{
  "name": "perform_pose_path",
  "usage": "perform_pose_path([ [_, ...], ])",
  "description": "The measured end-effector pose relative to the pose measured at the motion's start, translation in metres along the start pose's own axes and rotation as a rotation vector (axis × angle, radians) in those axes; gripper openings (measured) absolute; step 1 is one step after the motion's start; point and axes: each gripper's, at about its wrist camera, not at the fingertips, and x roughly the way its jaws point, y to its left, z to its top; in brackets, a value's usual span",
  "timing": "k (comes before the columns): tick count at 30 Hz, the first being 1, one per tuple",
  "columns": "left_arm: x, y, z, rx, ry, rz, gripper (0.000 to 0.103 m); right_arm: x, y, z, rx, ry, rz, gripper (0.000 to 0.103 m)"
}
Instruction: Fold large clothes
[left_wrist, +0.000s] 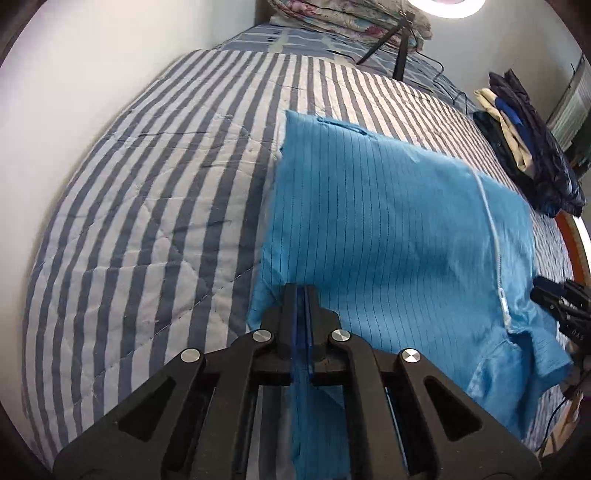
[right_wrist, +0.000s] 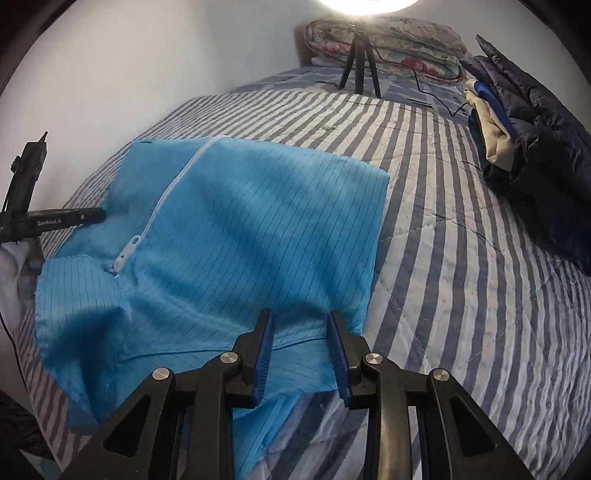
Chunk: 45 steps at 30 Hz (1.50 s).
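Across the middle of both views lies one blue garment (left_wrist: 388, 229), spread on the striped bed (left_wrist: 147, 206), its single white zipper (left_wrist: 493, 236) running down the right in the left view and left of centre in the right view. At lower centre of the left view, the left gripper (left_wrist: 302, 291) has its two fingers (left_wrist: 290, 314) clenched on a fold of the garment's edge. At lower centre of the right view, the right gripper (right_wrist: 300, 321) hovers over the garment's hem, its two fingers (right_wrist: 263, 354) apart and released. One pile of folded clothes (right_wrist: 532, 147) sits at the right, and one tripod (right_wrist: 360, 59) and one floral quilt (right_wrist: 399, 40) stand at the top.
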Motion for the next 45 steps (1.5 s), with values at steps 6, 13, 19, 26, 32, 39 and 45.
perform_pose_path([
  [6,-0.064,-0.011,-0.024,0.037,-0.037,-0.136,0.004,-0.058,0.021,0.000,-0.014,-0.052,0.210,0.036],
  [13,-0.099,-0.051,-0.079,0.195,0.056,-0.259,0.007,-0.087,0.061,-0.014,-0.065,-0.031,0.356,0.038],
  [19,-0.099,-0.060,-0.102,0.255,0.079,-0.241,0.007,-0.069,0.106,-0.022,-0.105,0.078,0.480,0.034],
  [26,-0.084,-0.060,-0.102,0.249,0.117,-0.281,0.007,-0.029,0.150,-0.025,-0.218,0.137,0.373,0.029],
  [32,-0.065,-0.057,-0.110,0.245,0.163,-0.269,0.007,-0.012,0.158,-0.016,-0.247,0.127,0.284,0.027],
  [39,-0.063,-0.059,-0.115,0.258,0.160,-0.261,0.007,-0.021,0.155,0.015,-0.219,0.012,0.244,0.027],
  [45,-0.062,-0.059,-0.113,0.248,0.157,-0.272,0.007,-0.014,0.175,0.045,-0.276,-0.005,0.238,0.027],
])
